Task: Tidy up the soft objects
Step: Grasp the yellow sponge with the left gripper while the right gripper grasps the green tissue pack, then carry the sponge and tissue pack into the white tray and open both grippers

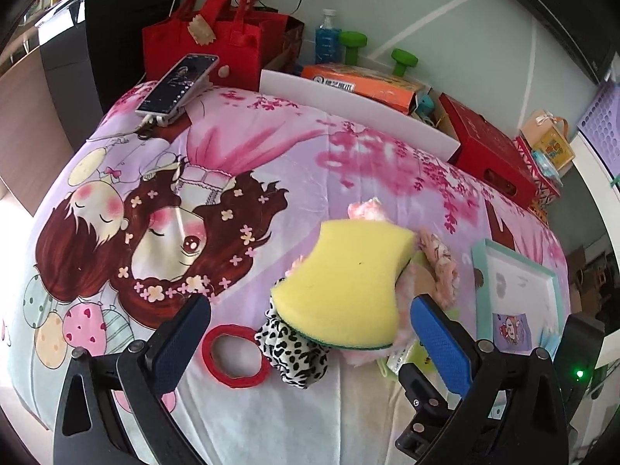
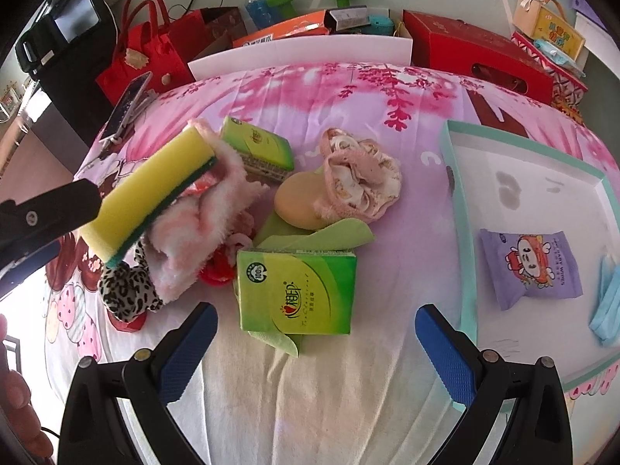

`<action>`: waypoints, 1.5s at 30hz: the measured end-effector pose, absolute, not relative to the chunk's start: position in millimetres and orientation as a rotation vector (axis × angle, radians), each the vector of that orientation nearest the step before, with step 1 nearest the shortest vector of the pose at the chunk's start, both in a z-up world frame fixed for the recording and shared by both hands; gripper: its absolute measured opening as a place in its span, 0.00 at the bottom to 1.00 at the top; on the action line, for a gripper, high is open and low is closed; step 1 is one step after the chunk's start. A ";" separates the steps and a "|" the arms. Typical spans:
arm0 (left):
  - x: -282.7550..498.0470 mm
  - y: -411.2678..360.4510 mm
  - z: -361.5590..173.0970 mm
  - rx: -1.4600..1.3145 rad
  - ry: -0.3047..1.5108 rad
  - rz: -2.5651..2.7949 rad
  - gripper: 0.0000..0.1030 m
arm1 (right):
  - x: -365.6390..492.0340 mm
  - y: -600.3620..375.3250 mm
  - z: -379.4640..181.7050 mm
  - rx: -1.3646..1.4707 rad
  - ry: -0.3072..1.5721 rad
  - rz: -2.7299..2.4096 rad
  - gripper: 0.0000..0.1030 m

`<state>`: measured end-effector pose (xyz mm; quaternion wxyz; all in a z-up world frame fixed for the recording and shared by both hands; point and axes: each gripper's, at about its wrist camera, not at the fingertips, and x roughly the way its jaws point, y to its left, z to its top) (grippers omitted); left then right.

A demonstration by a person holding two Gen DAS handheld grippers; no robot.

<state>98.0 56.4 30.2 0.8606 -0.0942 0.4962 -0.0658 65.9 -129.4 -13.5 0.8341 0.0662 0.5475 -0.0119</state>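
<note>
The left claw (image 1: 310, 323) has its blue fingers spread wide; whether either touches the sponge (image 1: 350, 283) cannot be told. In the right wrist view the sponge (image 2: 149, 193), yellow over green, sits tilted on a pink fluffy cloth (image 2: 201, 224), beside the left claw's black arm. The right claw (image 2: 316, 333) is open and empty, hovering near a green tissue pack (image 2: 296, 292). A second pack (image 2: 257, 147) lies farther back. Between them sit a tan sponge (image 2: 300, 203) and a beige scrunchie (image 2: 360, 174). A leopard scrunchie (image 2: 128, 290) lies left. The tray (image 2: 471, 271) on the right holds a purple wipes packet (image 2: 531, 265) and a blue mask (image 2: 608, 310). Everything rests on a pink blanket (image 2: 310, 97).
</note>
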 end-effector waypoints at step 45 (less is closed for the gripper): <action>107.9 51.5 15.6 -0.307 1.074 -0.196 0.64 | 76.5 -126.2 -33.4 0.217 1.172 0.025 0.65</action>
